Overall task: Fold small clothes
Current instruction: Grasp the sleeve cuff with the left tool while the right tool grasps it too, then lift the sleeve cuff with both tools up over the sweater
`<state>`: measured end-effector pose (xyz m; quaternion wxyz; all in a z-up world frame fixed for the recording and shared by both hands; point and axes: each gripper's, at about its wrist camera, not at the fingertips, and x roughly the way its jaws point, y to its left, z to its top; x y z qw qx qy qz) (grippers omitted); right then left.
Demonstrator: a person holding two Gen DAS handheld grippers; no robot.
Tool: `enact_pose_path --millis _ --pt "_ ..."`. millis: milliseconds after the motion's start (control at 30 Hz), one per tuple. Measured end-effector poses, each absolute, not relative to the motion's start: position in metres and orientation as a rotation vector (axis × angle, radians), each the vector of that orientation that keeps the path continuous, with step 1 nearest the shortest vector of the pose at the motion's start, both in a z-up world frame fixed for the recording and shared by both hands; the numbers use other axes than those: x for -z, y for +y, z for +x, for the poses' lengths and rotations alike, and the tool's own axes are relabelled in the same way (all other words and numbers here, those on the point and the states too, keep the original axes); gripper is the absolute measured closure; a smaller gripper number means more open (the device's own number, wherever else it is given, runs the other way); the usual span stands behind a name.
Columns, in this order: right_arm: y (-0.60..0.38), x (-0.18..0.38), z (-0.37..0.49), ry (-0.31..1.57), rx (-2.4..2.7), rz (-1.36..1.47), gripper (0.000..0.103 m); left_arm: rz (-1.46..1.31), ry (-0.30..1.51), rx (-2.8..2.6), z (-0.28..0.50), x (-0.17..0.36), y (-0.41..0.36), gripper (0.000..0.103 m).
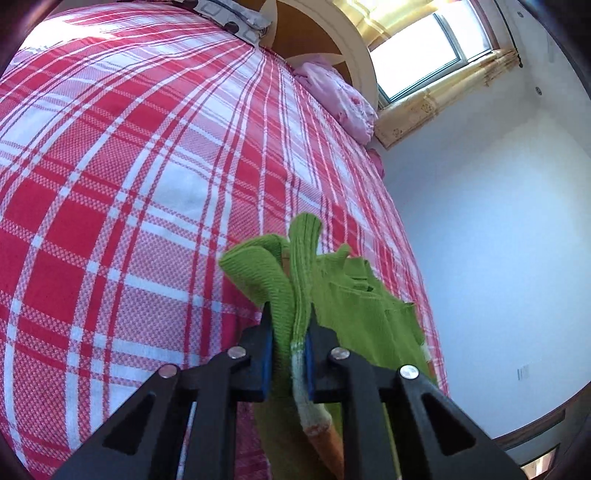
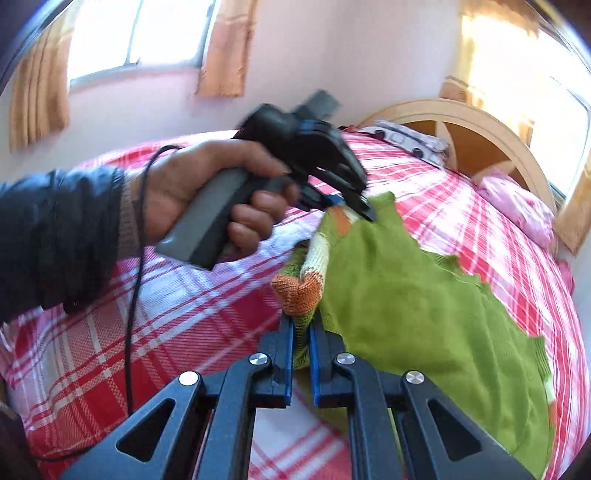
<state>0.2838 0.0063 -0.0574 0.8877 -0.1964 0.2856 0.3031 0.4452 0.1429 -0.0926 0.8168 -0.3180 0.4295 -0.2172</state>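
A small green knitted garment (image 2: pixel 406 295) with white and orange striped trim hangs in the air above the bed, held by both grippers. My left gripper (image 1: pixel 288 332) is shut on a bunched green edge of the garment (image 1: pixel 343 310). It also shows in the right wrist view (image 2: pixel 354 206), held by a hand, gripping the garment's far corner. My right gripper (image 2: pixel 301 332) is shut on the near edge, with an orange cuff (image 2: pixel 295 291) bulging above its fingertips. The garment's lower part drapes toward the bed on the right.
A red and white plaid bedspread (image 1: pixel 129 184) covers the bed. A pink pillow (image 1: pixel 340 99) and a grey patterned pillow (image 1: pixel 232 18) lie by the round wooden headboard (image 2: pixel 461 122). Curtained windows (image 1: pixel 424 48) and a white wall (image 1: pixel 498 240) are beyond. A black cable (image 2: pixel 133 295) hangs from the left gripper.
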Motion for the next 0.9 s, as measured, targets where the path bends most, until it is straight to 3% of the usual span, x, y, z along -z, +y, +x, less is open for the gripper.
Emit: enact_pose_path --millis 367,900 --pt "-0.067 0.021 0.280 0.532 -0.581 -0.222 0.097 -0.585 0.842 0.536 0.447 0.021 0.067 0.090" --pt "-0.176 0.020 0.281 0.562 -0.500 0.016 0.097 -0.489 0.858 0.611 0.463 0.008 -0.038 0.091"
